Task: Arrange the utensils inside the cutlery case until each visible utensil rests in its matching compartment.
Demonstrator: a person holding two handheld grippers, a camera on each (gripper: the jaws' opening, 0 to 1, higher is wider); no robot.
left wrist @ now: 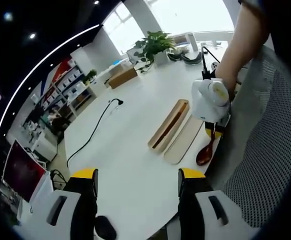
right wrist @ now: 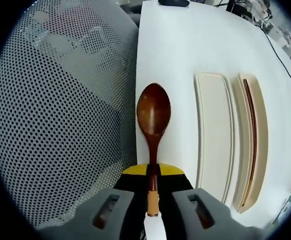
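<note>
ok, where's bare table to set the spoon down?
Bare table between the left gripper and the case tray; more past it toward the black cable. Crowded: the edge strip where the right gripper holds the spoon beside the lid.

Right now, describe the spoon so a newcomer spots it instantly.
On the white table, find the two long beige case halves. Beside them, at the table edge near the mesh chair, lies the spoon, held by the right gripper: dark brown, glossy, oval bowl.
</note>
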